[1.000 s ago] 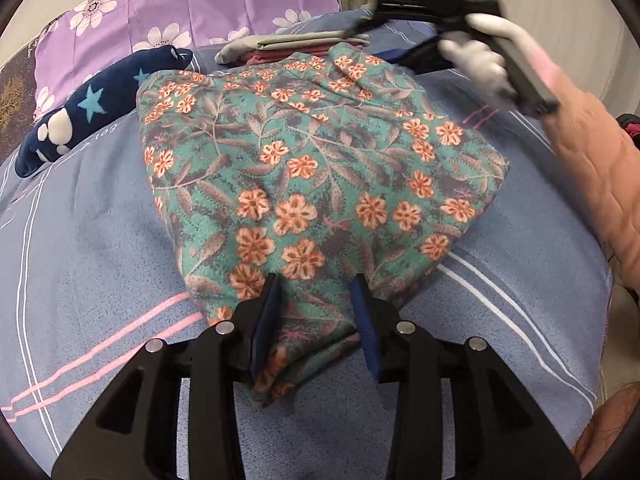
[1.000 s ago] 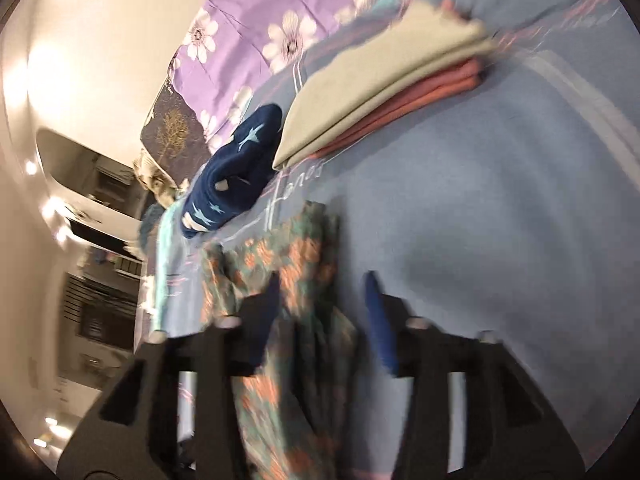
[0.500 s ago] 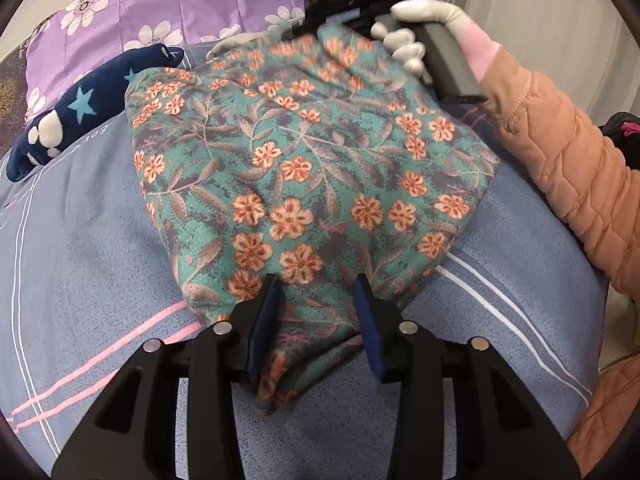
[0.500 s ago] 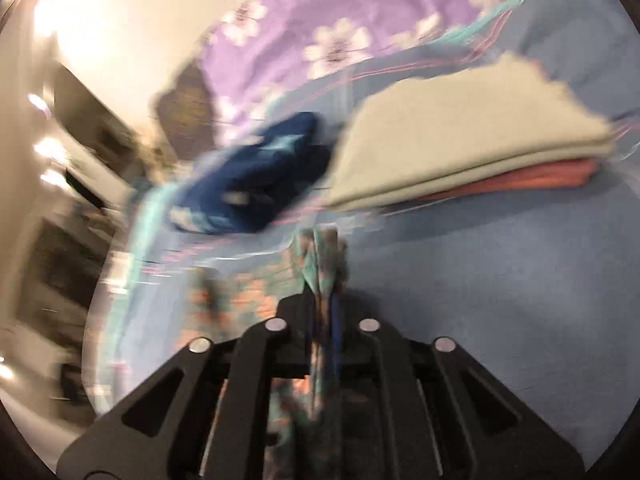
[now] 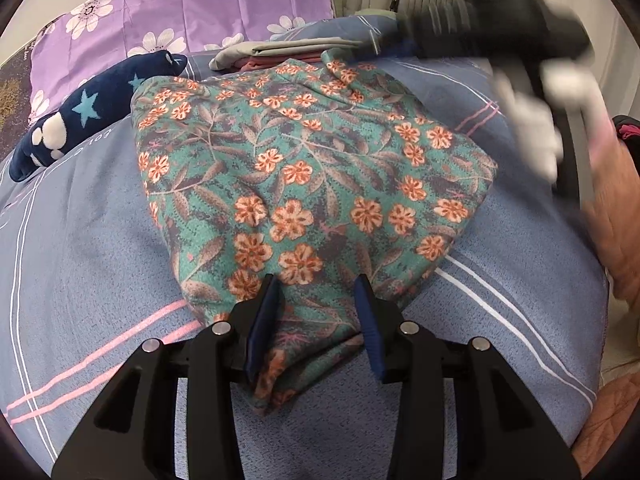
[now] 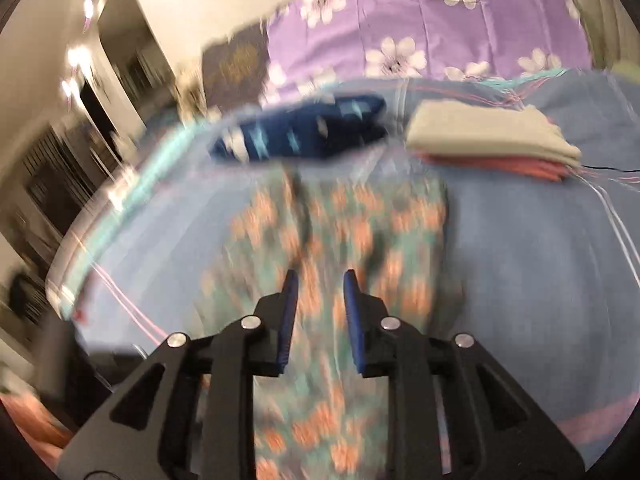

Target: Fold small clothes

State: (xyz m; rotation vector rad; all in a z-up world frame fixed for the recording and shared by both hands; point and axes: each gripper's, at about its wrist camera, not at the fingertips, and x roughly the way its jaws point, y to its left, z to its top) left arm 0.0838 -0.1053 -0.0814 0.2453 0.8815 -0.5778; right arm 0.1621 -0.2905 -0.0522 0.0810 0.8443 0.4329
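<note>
The teal floral-print folded garment (image 5: 312, 184) lies lengthwise away from the left claw (image 5: 318, 312), whose fingers straddle its near corner; the right claw (image 6: 318, 304) hovers with fingers apart.

One floral garment (image 5: 304, 184), one navy star-print piece (image 5: 88, 112), two folded items stacked (image 5: 276, 54), one purple flowered pillow (image 5: 180, 12), two tools (image 5: 318, 304) (image 6: 318, 300).

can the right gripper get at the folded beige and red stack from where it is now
Probably yes. The right gripper is open, holding nothing, above the floral garment. The folded stack lies beyond on the blue bedcover, slightly right, with nothing between them, though the view is blurred.
</note>
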